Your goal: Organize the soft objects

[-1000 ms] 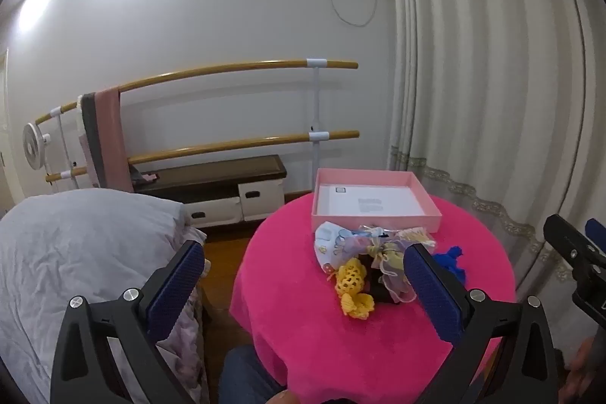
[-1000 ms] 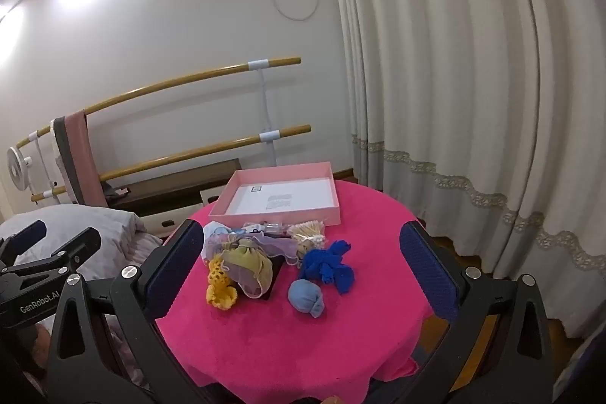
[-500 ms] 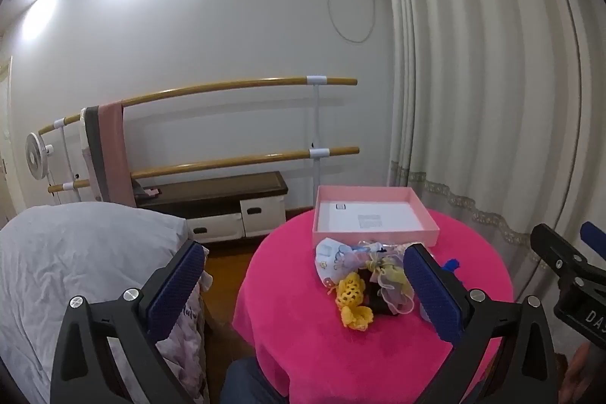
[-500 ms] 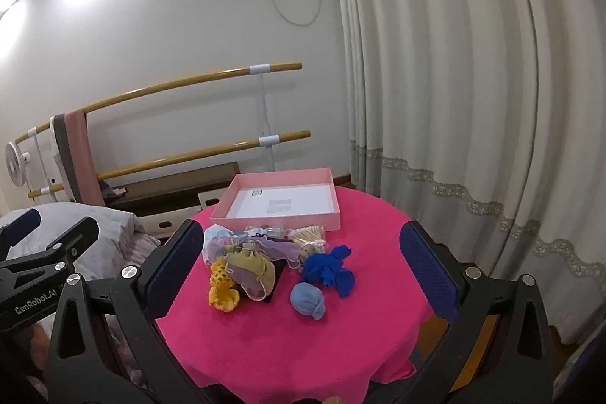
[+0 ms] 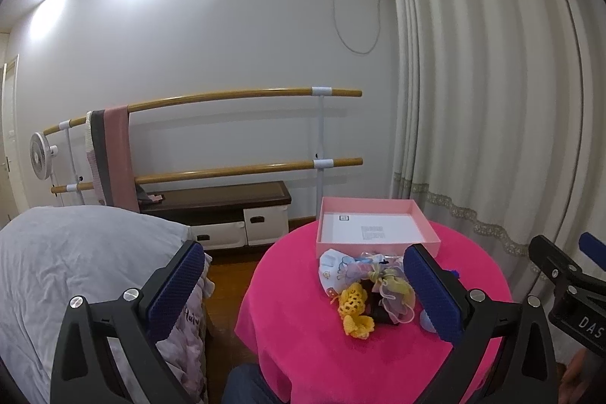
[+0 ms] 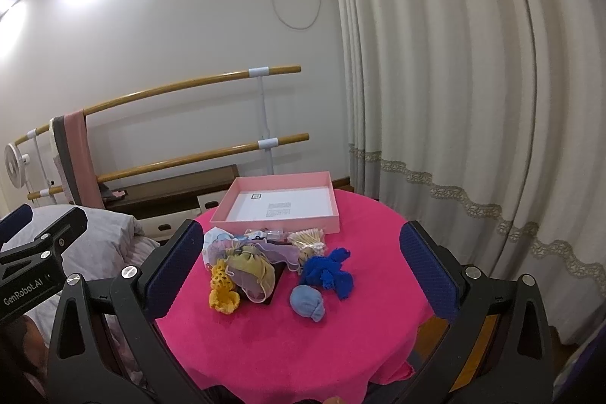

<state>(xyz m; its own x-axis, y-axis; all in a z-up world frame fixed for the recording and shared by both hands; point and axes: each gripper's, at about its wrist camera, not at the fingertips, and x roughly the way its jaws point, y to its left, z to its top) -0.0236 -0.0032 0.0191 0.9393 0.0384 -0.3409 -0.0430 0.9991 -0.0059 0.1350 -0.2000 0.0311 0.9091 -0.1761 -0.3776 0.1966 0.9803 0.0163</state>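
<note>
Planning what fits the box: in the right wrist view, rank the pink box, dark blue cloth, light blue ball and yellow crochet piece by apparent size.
1. pink box
2. dark blue cloth
3. light blue ball and yellow crochet piece: they look alike, so unranked.

"GenRobot.AI" on left claw [image 6: 41,252]; "DAS" on right claw [image 5: 568,286].

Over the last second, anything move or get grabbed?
Only the cameras moved: the left gripper pulled back and tilted up, so the table sits lower in its view; the right gripper barely shifted. Nothing was gripped or released. Both grippers stay open, and the soft pile and pink box are unmoved.
</note>
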